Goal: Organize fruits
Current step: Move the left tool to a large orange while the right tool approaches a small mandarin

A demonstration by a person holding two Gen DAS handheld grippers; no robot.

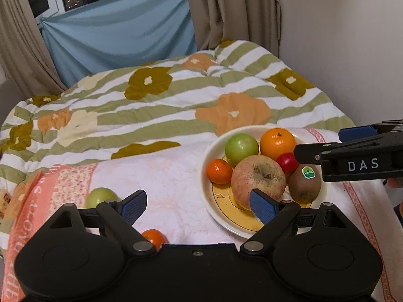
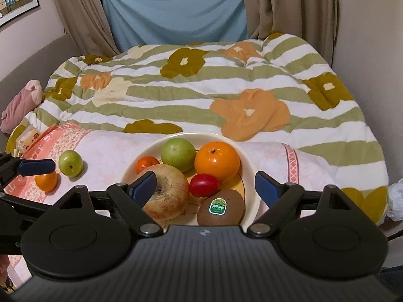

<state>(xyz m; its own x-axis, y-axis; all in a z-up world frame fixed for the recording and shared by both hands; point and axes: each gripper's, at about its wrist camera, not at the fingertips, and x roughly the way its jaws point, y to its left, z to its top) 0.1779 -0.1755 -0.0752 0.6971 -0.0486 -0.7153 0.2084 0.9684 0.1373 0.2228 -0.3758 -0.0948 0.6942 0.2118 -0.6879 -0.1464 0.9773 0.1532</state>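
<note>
The right gripper (image 2: pixel 205 188) is hanging over the near side of the plate (image 2: pixel 252 173), its jaws standing wide with nothing pinched between them; the kiwi (image 2: pixel 221 210) and the small red fruit (image 2: pixel 203 185) are lying in the gap below, and no pad appears to be pressing on either. That wide stance reads as a hand that is done with the plate for now. The left gripper (image 1: pixel 199 207) is also standing wide and carrying nothing, hovering over the pink towel (image 1: pixel 161 176) just left of the plate.

On the plate the fruit is sitting bunched together: the big apple (image 2: pixel 167 196) in front, a green apple (image 2: pixel 178 154) and a large orange (image 2: pixel 217 161) behind, a small tangerine (image 2: pixel 146 164) at the left rim (the raised rim is probably keeping the round ones from rolling off).

Two pieces are lying loose on the towel, well apart from the plate: a second green apple (image 2: pixel 70 163) and a loose tangerine (image 2: pixel 46 181). Both are lying close to the left gripper, the tangerine just under its left finger in the left wrist view, so that hand looks better placed to collect them. The quilt (image 2: pixel 201 95) beyond is soft, so a dropped fruit could roll.
</note>
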